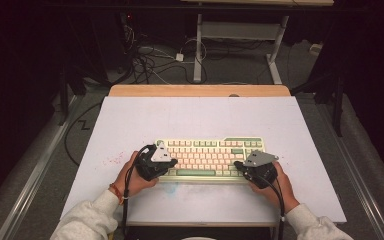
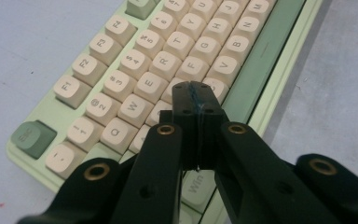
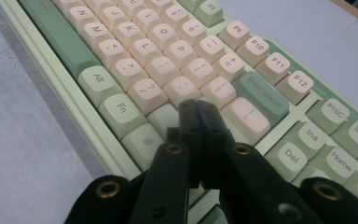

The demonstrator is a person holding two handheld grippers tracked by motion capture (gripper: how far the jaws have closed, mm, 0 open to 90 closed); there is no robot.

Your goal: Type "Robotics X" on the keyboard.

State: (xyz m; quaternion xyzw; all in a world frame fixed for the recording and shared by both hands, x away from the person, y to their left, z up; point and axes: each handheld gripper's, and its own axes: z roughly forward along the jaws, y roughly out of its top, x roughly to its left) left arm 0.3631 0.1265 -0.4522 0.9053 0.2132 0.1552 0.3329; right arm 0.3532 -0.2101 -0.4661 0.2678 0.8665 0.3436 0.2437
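Note:
A pale green keyboard point(image 1: 210, 144) with cream and green keys lies on the white board, near its front. My left gripper point(image 1: 172, 162) hangs over the keyboard's left end, its jaws shut with nothing between them. In the left gripper view the closed tips point(image 2: 195, 88) sit just above the letter keys near the D and C, with the keyboard point(image 2: 116, 79) stretching away. My right gripper point(image 1: 238, 165) is over the keyboard's right end, also shut and empty. Its closed tips point(image 3: 198, 106) hover by the Shift and Enter keys of the keyboard point(image 3: 168, 56).
The white board point(image 1: 200, 117) covers a wooden table point(image 1: 200, 90). Bare board lies behind and on both sides of the keyboard. Beyond the table stand a desk frame point(image 1: 240, 40) and tangled cables point(image 1: 150, 60) on the floor.

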